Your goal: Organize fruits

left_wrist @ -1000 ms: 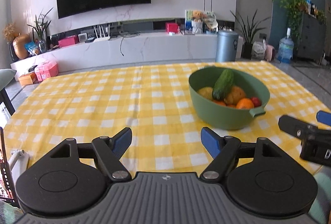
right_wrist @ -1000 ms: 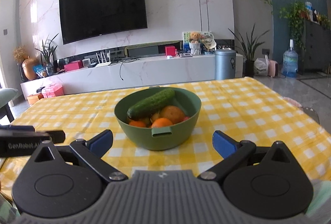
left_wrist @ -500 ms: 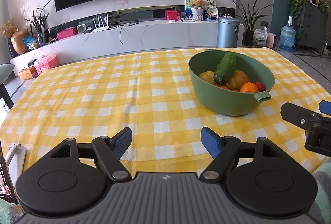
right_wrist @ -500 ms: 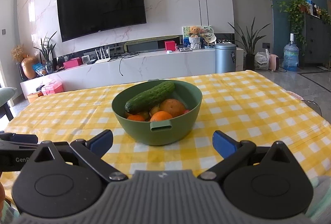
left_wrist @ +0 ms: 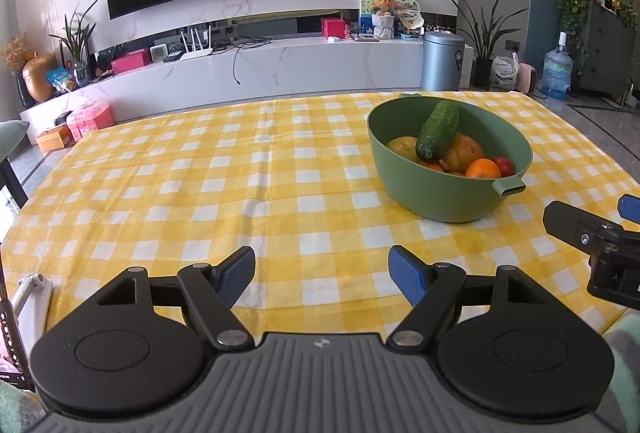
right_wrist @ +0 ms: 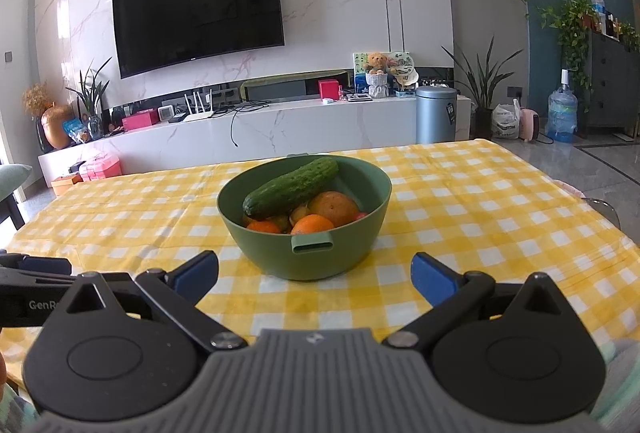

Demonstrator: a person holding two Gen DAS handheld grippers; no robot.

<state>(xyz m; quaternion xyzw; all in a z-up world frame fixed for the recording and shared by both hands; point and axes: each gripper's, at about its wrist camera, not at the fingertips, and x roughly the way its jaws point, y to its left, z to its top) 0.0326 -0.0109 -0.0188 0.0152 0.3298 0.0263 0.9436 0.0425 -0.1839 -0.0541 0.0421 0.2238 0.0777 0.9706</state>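
Note:
A green bowl [left_wrist: 456,193] stands on the yellow checked tablecloth [left_wrist: 240,185], to the right in the left wrist view and straight ahead in the right wrist view [right_wrist: 280,253]. A cucumber [right_wrist: 290,187] lies on top of oranges [right_wrist: 312,225], a yellow fruit [left_wrist: 402,147] and a small red fruit [left_wrist: 503,165]. My left gripper [left_wrist: 322,273] is open and empty over the near table edge. My right gripper [right_wrist: 314,273] is open and empty, just short of the bowl's handle [right_wrist: 312,244]. Each gripper shows at the edge of the other's view.
Beyond the table's far edge are a white TV console [left_wrist: 260,69], a grey bin [left_wrist: 442,61] and potted plants. A pale stand [left_wrist: 32,293] sits at the left table edge. The floor drops off to the right [right_wrist: 600,169].
Both grippers have risen and eased forward a little, so the bowl sits slightly lower and nearer in both views. The jaws stay open.

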